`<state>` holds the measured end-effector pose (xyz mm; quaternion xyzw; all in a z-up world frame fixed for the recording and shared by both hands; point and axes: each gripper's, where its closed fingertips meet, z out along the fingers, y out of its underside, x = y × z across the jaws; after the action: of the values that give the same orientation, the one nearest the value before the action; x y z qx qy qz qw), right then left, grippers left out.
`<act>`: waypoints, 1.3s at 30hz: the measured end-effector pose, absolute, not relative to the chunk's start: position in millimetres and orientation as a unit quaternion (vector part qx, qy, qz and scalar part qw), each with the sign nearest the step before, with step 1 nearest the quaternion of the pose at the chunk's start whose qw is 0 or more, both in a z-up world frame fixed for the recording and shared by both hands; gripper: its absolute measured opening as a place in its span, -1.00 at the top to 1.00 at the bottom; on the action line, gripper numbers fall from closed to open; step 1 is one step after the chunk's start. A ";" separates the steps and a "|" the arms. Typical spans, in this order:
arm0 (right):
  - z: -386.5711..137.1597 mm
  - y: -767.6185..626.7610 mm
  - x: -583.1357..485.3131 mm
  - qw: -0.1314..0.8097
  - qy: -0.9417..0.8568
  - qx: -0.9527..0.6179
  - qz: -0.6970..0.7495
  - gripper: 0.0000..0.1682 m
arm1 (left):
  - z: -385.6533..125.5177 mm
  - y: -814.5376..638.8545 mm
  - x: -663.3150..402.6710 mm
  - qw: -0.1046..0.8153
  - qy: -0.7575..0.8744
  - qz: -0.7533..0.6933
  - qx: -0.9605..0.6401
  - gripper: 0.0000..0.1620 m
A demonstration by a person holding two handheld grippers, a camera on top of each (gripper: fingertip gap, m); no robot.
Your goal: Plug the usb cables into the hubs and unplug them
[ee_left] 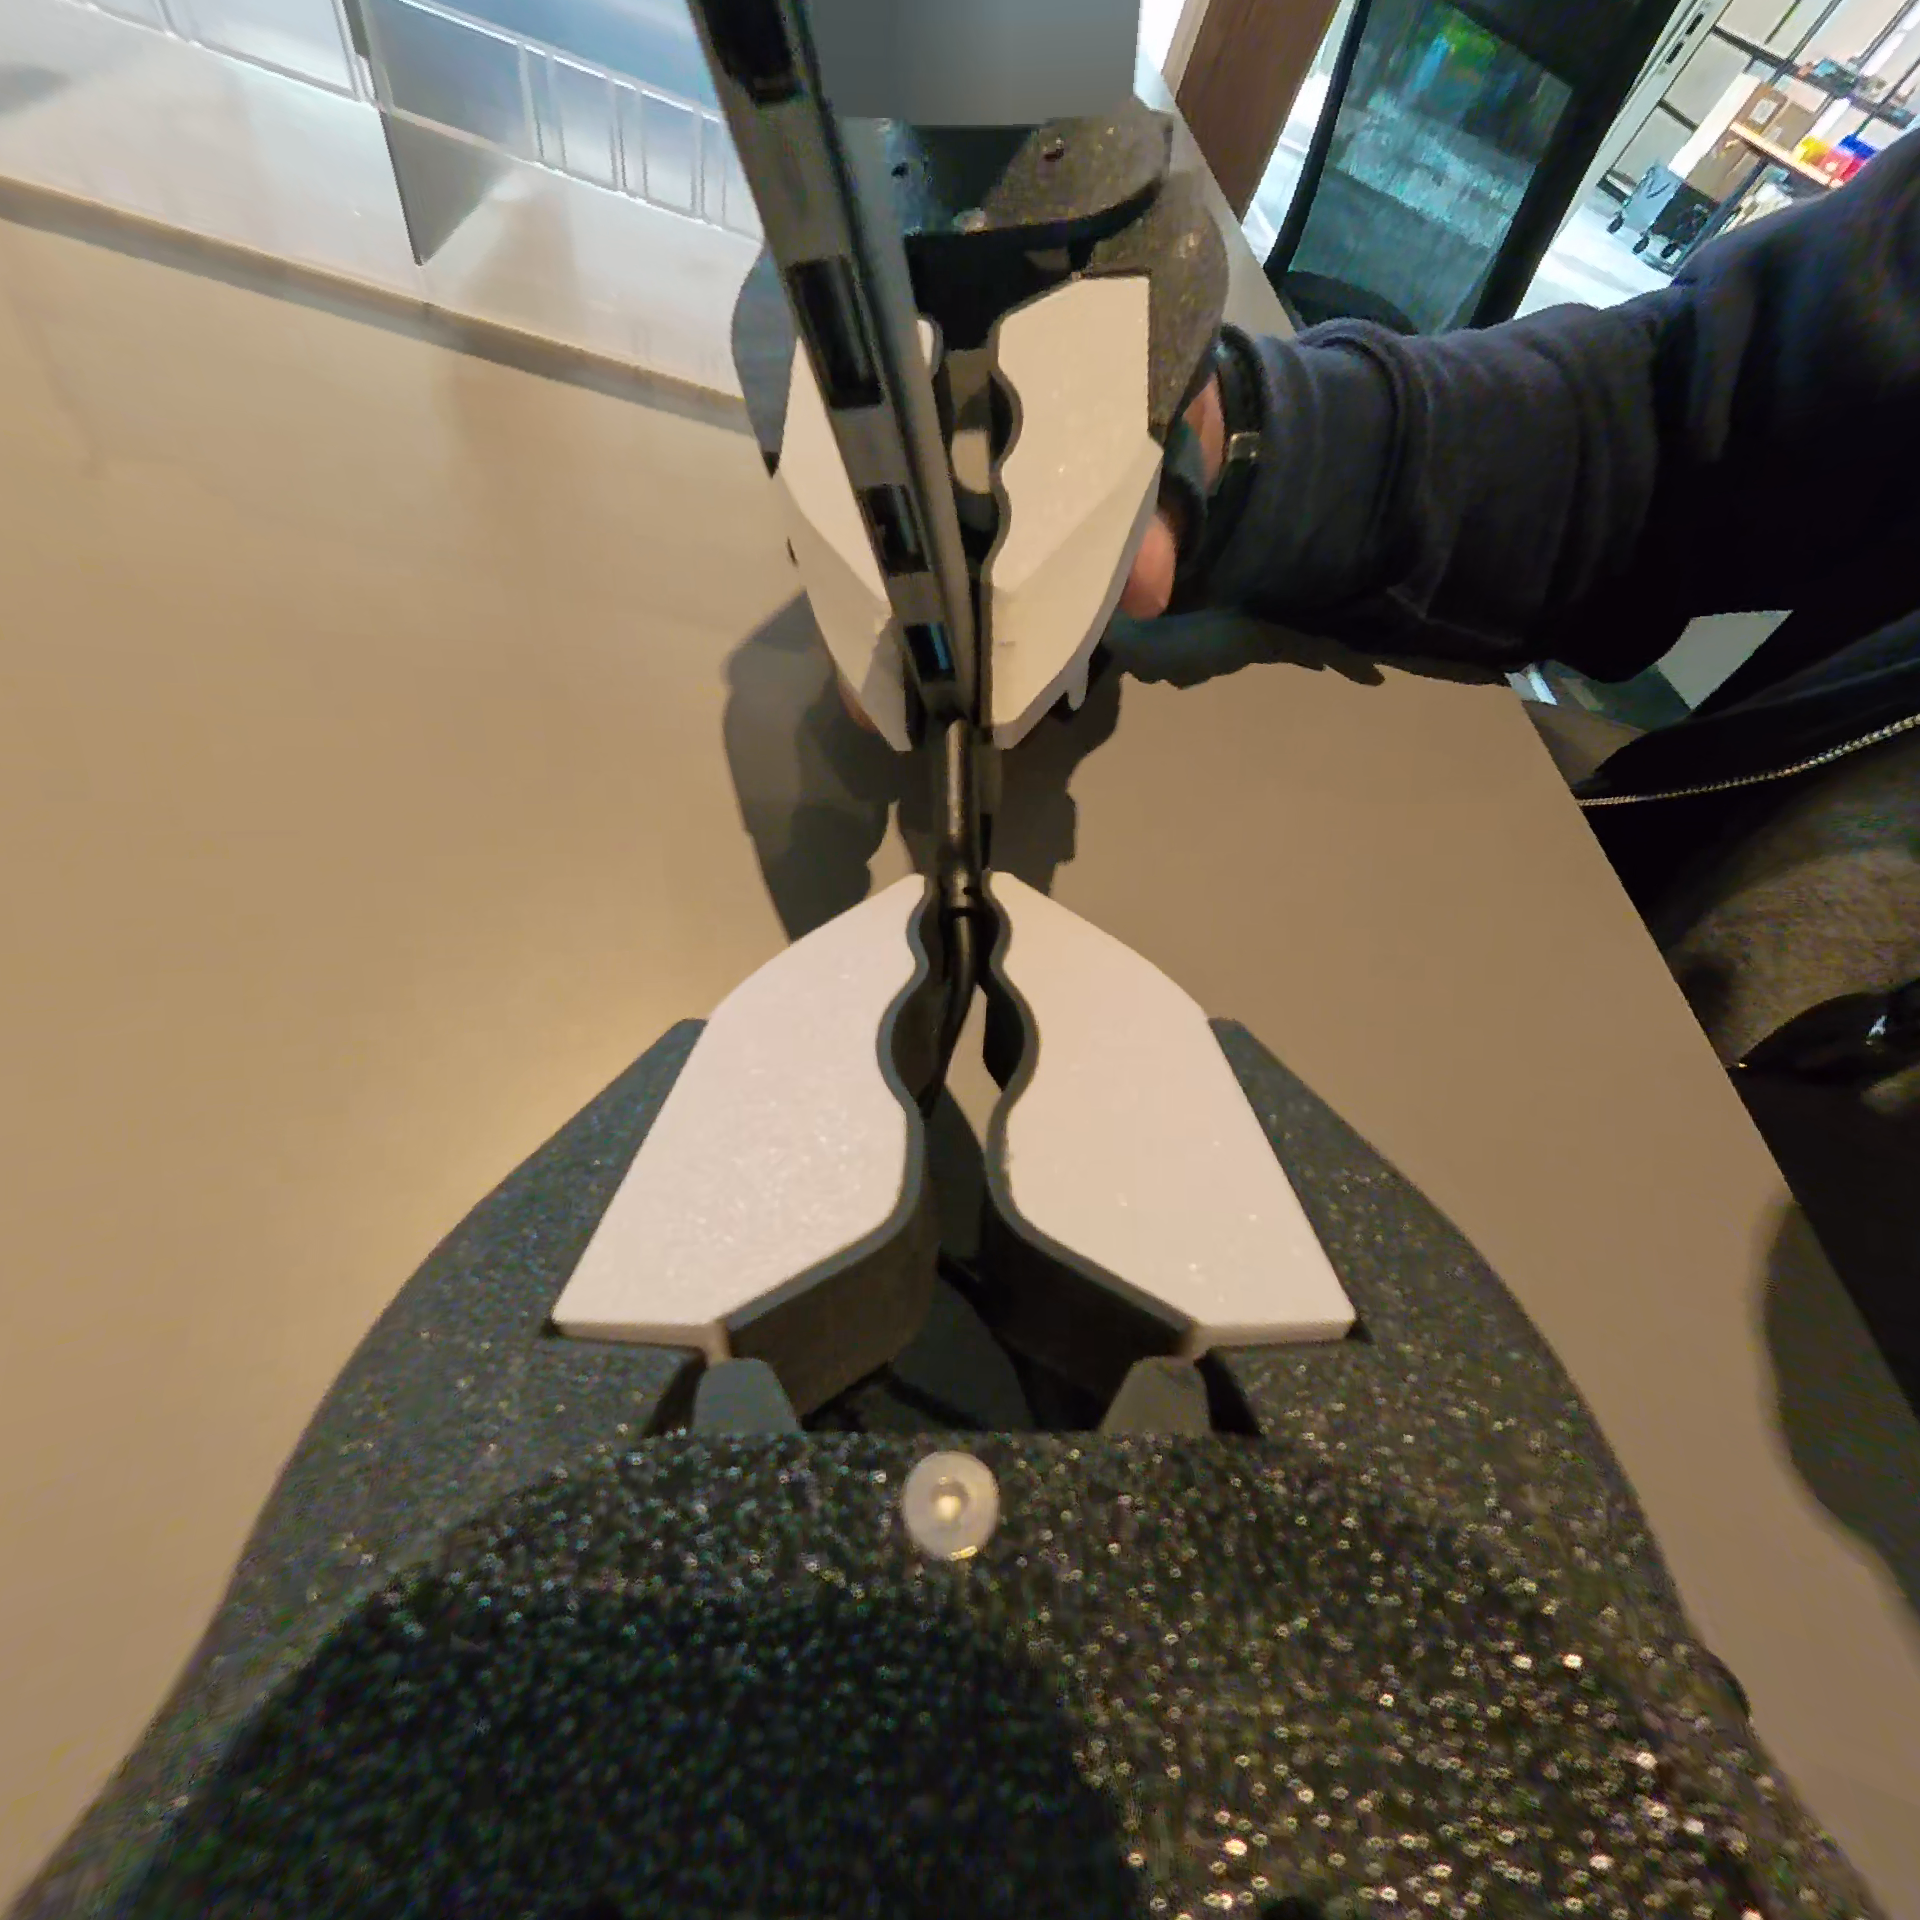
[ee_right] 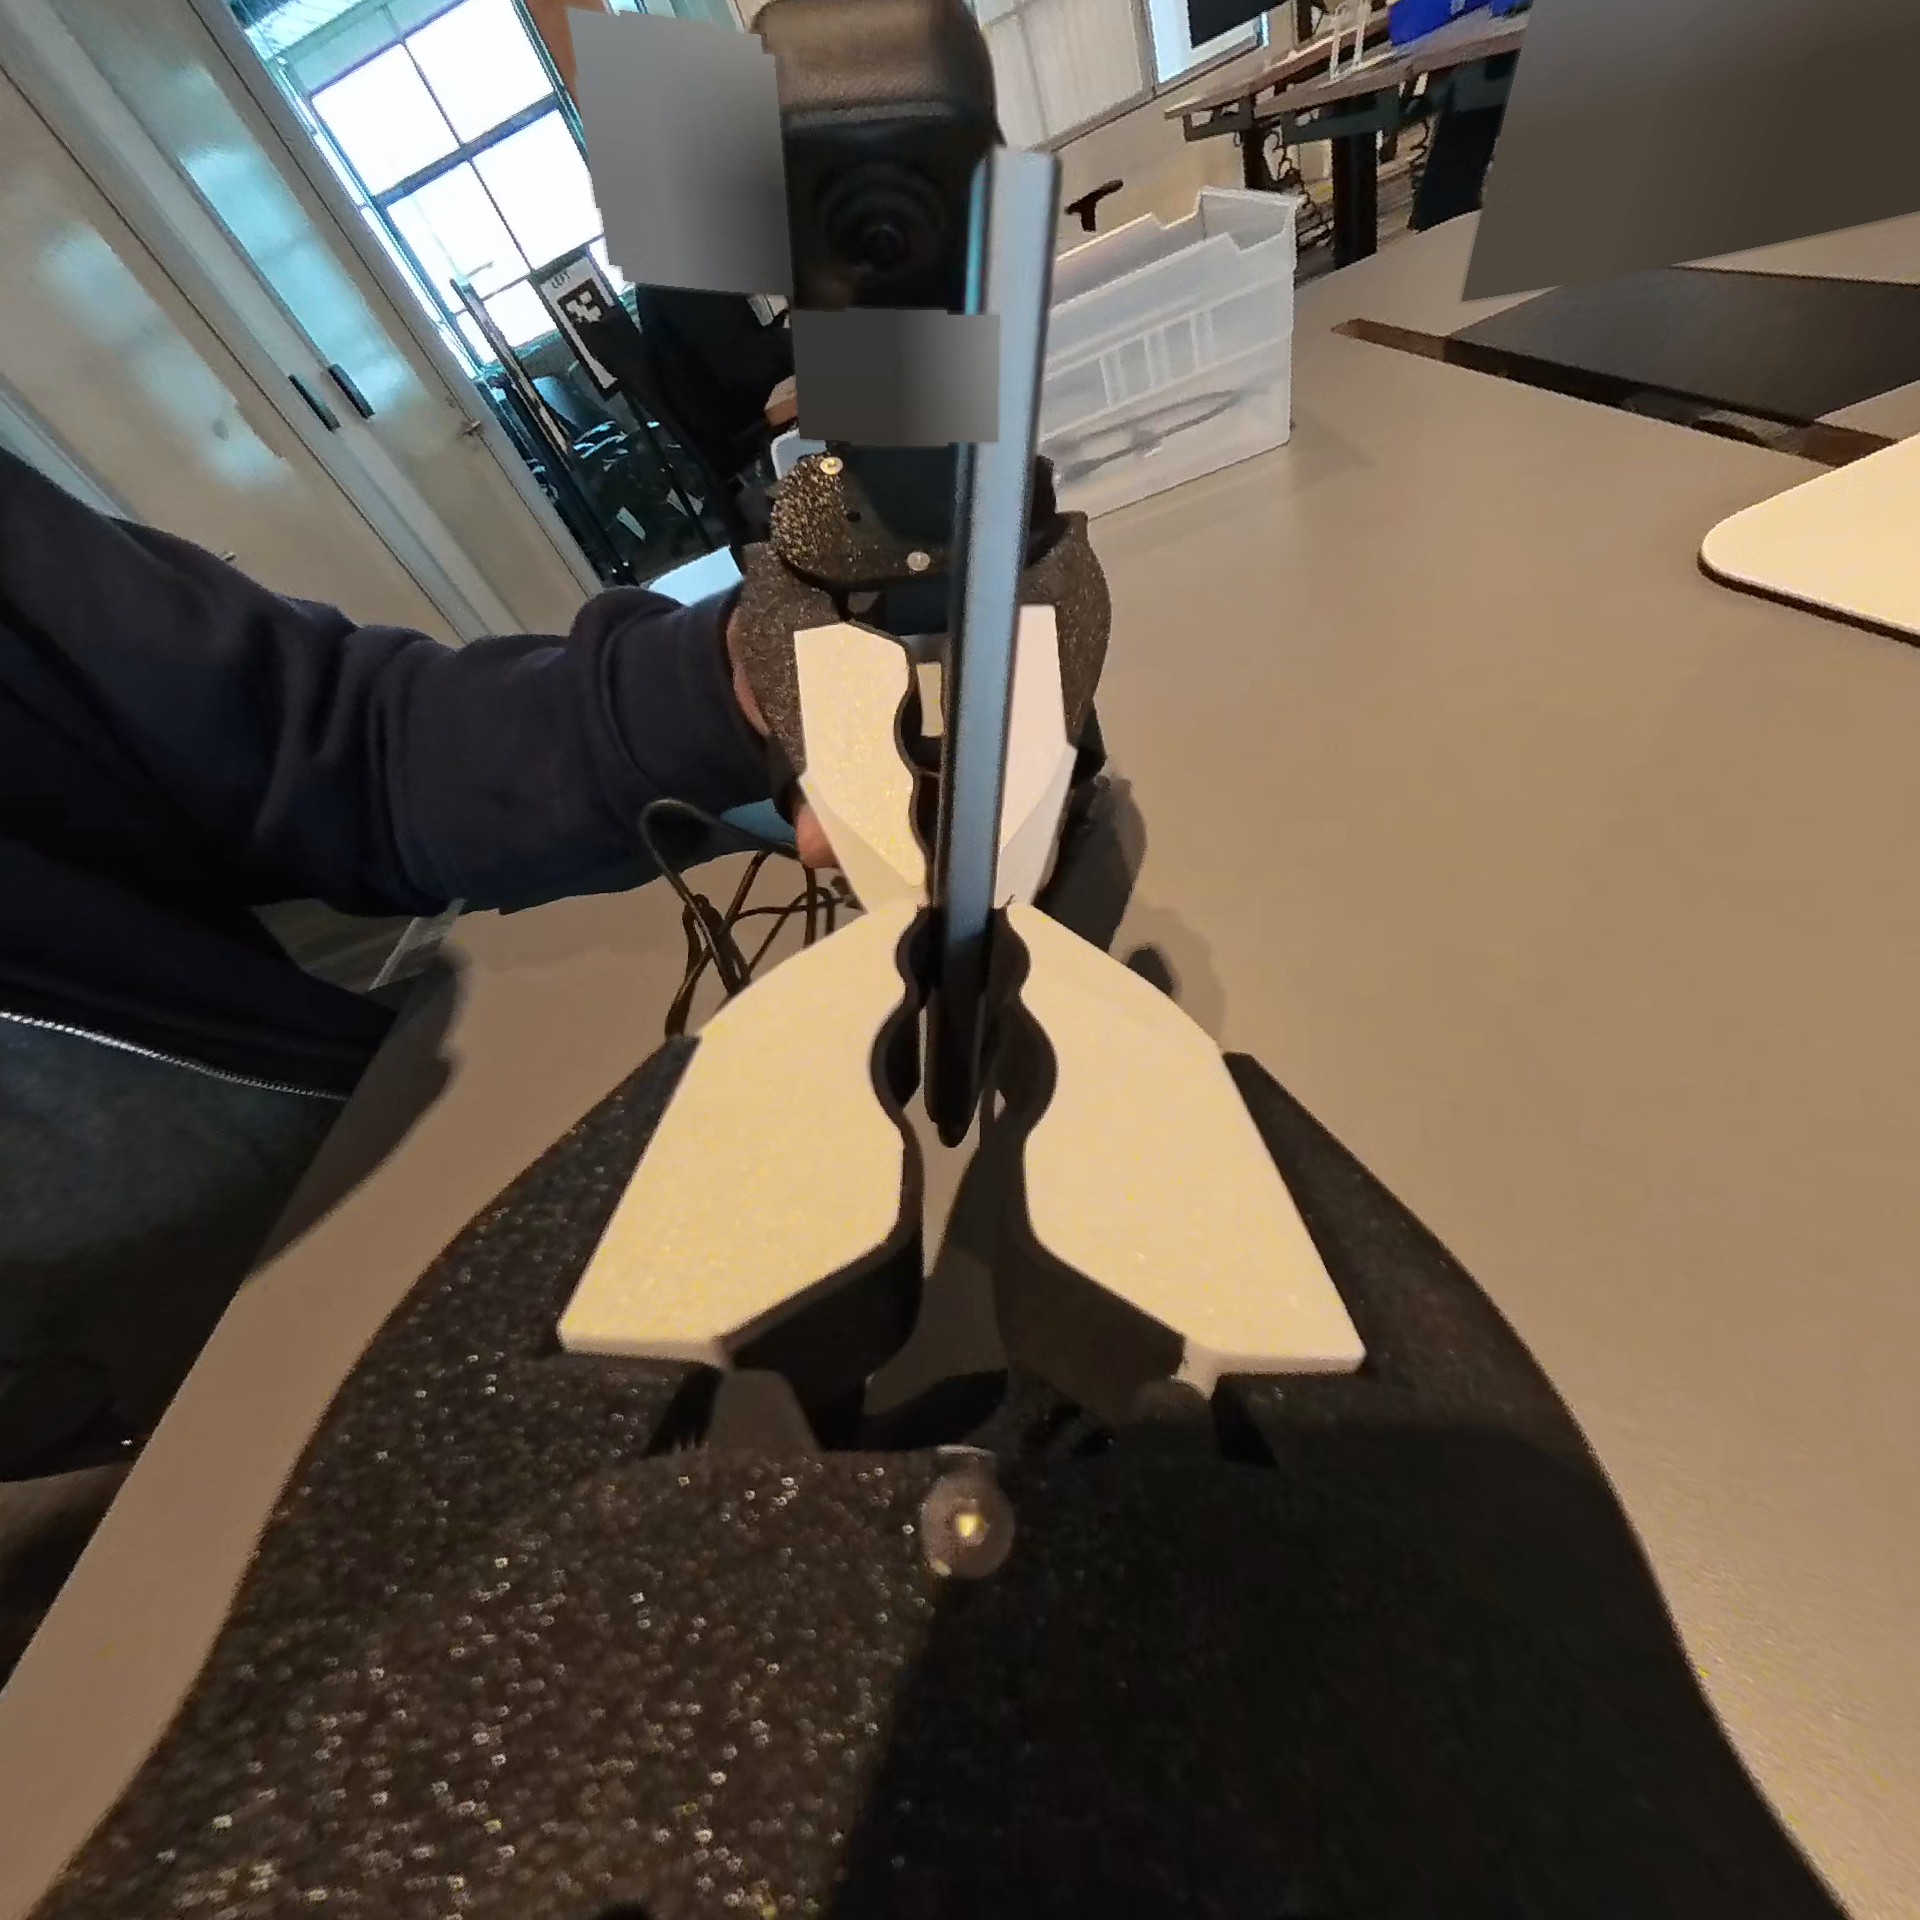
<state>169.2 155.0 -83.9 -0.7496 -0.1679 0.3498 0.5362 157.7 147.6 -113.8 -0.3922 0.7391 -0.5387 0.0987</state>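
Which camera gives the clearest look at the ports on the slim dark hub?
The left wrist view: the slim dark hub turns its row of ports to the camera. The right wrist view shows only its thin edge, ports hidden.

Left of the hub (ee_left: 831, 343) the table (ee_left: 364, 831) is bare and open. Close on its right, the other gripper (ee_left: 961, 717) and a sleeve (ee_left: 1455, 499) block the way.

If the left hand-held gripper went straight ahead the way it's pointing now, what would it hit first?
Most likely the right hand-held gripper, which faces it head-on, clamping the hub. The left hand-held gripper pinches the cable running into that hub; the gap looks short, though depth is unclear.
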 end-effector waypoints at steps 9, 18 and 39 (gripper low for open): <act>-85.8 154.3 166.8 0.537 -0.179 -0.754 0.334 0.89 | -105.2 154.3 159.9 0.165 0.745 -0.527 -0.375 0.76; -86.4 152.9 162.4 0.536 -0.195 -0.753 0.328 0.89 | -103.4 146.5 162.2 0.195 0.758 -0.512 -0.353 0.85; -85.9 151.8 159.7 0.539 -0.216 -0.750 0.317 0.89 | -103.2 142.3 159.5 0.145 0.747 -0.534 -0.367 0.92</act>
<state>159.7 151.8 -85.9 -0.7501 -0.2159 0.3168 0.5389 159.5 142.3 -103.2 -0.3669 0.7475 -0.5344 0.1452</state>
